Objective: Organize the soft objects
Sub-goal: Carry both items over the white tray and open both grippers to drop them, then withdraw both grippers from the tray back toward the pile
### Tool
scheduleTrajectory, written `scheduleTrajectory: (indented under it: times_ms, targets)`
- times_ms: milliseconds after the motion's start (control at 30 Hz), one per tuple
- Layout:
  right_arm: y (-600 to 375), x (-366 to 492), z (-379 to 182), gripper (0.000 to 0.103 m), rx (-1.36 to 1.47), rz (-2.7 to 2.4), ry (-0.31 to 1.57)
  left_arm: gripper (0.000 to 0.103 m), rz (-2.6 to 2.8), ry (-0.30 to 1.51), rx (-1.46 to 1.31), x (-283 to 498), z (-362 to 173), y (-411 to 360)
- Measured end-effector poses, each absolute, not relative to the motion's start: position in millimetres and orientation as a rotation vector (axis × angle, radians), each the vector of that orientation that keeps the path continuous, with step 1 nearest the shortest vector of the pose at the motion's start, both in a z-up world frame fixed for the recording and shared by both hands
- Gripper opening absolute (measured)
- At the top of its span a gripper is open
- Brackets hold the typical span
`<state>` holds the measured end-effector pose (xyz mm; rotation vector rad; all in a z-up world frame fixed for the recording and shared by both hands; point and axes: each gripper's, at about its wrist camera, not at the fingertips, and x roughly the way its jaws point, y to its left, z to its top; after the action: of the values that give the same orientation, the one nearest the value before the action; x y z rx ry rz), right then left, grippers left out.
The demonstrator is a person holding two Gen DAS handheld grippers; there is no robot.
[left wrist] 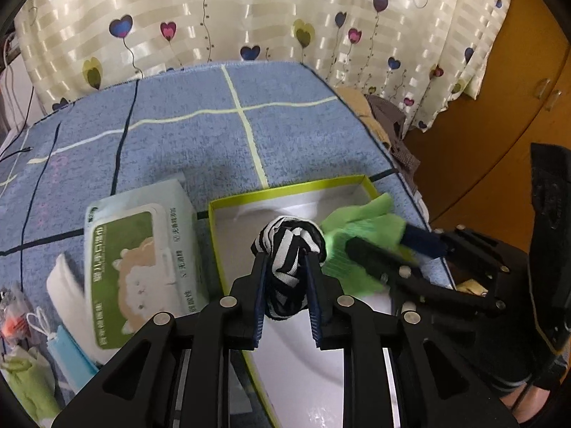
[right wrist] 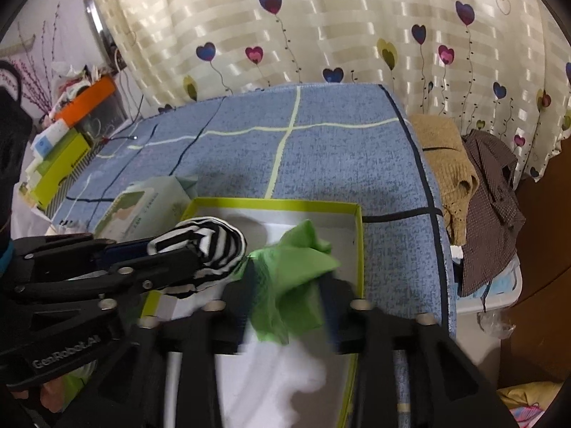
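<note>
My left gripper (left wrist: pixel 287 264) is shut on a black-and-white striped sock bundle (left wrist: pixel 291 246) and holds it above a white box with a yellow-green rim (left wrist: pixel 285 190). My right gripper (right wrist: pixel 287 278) is shut on a green cloth (right wrist: pixel 289 274), also over the box (right wrist: pixel 358 249). In the left wrist view the green cloth (left wrist: pixel 357 228) and the right gripper (left wrist: pixel 378 246) sit just right of the sock. In the right wrist view the sock (right wrist: pixel 210 246) and the left gripper (right wrist: pixel 171 249) sit to the left. Both views are motion-blurred.
The box lies on a blue checked mat (left wrist: pixel 200 132). A green-and-white wipes pack (left wrist: pixel 135 264) lies left of the box, with face masks (left wrist: pixel 67 346) and small items beyond. Clothes (right wrist: pixel 481 185) hang off the mat's right edge. Boxes (right wrist: pixel 60 164) stand far left. A heart-patterned curtain (left wrist: pixel 249 10) is behind.
</note>
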<state>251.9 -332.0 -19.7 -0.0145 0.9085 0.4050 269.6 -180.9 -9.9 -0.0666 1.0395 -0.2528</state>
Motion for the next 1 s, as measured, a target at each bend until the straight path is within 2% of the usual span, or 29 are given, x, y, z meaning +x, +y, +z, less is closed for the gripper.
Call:
scheduleTrajectory:
  times_ms: [100,233,467,1000]
  targets:
    - [-336,250,-19,0.048,-0.019,0.386,0.905,0.023,-0.251,1.052,-0.067,272,-13,-180]
    - [-340,242,-12,0.051,-0.025,0.367,0.889,0.023,-0.273,1.045,-0.082,269,-10,-179]
    - [-346,217,9,0.062,-0.023,0.334,0.839,0.024,-0.291,0.974,-0.082,251,11,-175]
    - [-303,129,69,0.062,0.021,0.439,0.615,0.025,-0.307,0.807,-0.128,179,59,-125]
